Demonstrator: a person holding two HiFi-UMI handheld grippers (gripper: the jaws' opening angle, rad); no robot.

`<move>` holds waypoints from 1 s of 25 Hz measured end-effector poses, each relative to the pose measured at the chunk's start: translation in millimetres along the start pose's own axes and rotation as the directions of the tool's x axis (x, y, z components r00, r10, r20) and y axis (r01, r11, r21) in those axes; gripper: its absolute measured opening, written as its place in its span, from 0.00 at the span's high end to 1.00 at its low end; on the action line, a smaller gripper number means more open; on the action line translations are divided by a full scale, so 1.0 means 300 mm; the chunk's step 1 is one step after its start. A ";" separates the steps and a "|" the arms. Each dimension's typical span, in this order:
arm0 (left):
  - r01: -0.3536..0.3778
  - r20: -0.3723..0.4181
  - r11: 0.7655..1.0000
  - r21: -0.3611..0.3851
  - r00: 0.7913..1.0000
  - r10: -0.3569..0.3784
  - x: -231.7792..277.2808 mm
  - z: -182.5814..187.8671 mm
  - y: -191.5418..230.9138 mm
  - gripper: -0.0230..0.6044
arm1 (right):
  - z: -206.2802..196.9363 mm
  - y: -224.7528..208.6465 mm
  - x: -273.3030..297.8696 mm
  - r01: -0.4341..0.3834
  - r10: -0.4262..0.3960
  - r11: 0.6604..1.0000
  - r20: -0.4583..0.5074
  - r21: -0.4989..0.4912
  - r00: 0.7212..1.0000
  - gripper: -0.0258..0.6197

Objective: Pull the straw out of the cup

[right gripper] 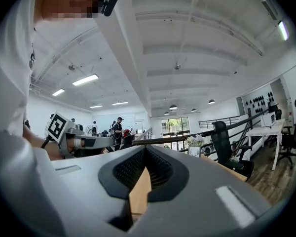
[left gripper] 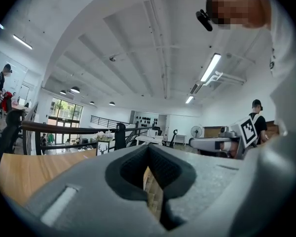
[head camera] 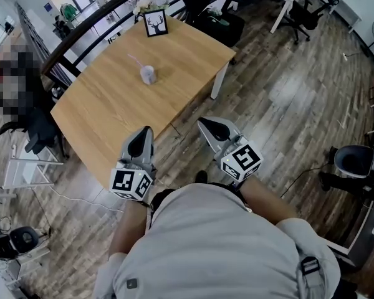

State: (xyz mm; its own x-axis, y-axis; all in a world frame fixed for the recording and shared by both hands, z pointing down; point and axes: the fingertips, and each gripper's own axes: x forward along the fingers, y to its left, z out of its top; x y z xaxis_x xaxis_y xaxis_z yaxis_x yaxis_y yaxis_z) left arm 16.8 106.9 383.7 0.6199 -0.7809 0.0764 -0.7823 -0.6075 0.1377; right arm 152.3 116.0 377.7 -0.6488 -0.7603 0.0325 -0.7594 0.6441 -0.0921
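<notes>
Wooden table (head camera: 112, 104) with cup (head camera: 148, 75) — plank floor (head camera: 287, 92)

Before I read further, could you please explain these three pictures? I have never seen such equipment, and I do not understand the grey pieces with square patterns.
There is no robot: a person holds a two-jaw tool in each hand, the left gripper and the right gripper. The patterned cubes are parts of them. The head view is from a camera on the person's head, looking down. The two gripper views are from cameras riding on each tool, looking along its jaws. On the table stand a cup with a straw in it and a framed deer picture. Both grippers have their jaws together and hold nothing; neither touches the cup.
</notes>
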 end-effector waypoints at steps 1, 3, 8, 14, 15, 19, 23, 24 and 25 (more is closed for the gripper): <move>0.001 -0.001 1.000 -0.002 1.000 -0.001 0.023 0.002 -0.010 0.96 | 0.008 -0.024 -0.001 -0.003 0.003 1.000 0.002 0.003 1.000 0.95; 0.003 -0.008 1.000 0.000 1.000 -0.003 0.064 0.006 -0.024 0.96 | 0.021 -0.062 0.004 -0.009 0.009 1.000 0.003 0.004 1.000 0.95; 0.001 -0.028 1.000 -0.001 1.000 -0.001 0.145 0.000 0.008 0.96 | 0.004 -0.132 0.056 -0.020 0.020 0.999 -0.008 0.028 1.000 0.95; 0.014 -0.041 1.000 -0.013 0.999 -0.014 0.231 -0.006 0.089 0.96 | -0.010 -0.182 0.154 -0.019 0.020 0.999 -0.030 0.037 0.999 0.95; 0.017 -0.041 1.000 -0.012 0.999 -0.017 0.243 -0.003 0.106 0.96 | -0.006 -0.183 0.175 -0.020 0.021 0.999 -0.032 0.035 0.999 0.95; 0.018 -0.037 1.000 -0.015 0.999 -0.018 0.281 0.014 0.200 0.96 | -0.004 -0.197 0.284 -0.028 0.029 0.999 -0.039 0.029 0.999 0.95; 0.014 -0.033 1.000 -0.019 0.999 -0.015 0.306 0.034 0.322 0.96 | 0.003 -0.202 0.412 -0.029 0.031 0.999 -0.036 0.036 0.999 0.95; 0.014 -0.034 1.000 -0.022 0.999 -0.015 0.310 0.038 0.351 0.96 | 0.006 -0.201 0.443 -0.030 0.031 0.999 -0.037 0.035 0.999 0.95; 0.014 -0.033 1.000 -0.024 0.999 -0.015 0.311 0.043 0.380 0.96 | 0.009 -0.199 0.475 -0.030 0.031 0.999 -0.040 0.035 0.999 0.95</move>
State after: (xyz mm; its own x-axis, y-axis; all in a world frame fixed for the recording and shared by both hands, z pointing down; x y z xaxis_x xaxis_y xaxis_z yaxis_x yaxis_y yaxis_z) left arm -15.2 -37.1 393.7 0.6333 -0.7664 0.1071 -0.7717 -0.6150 0.1622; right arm 105.3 -30.8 385.2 -0.6738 -0.7357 0.0691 -0.7374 0.6633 -0.1279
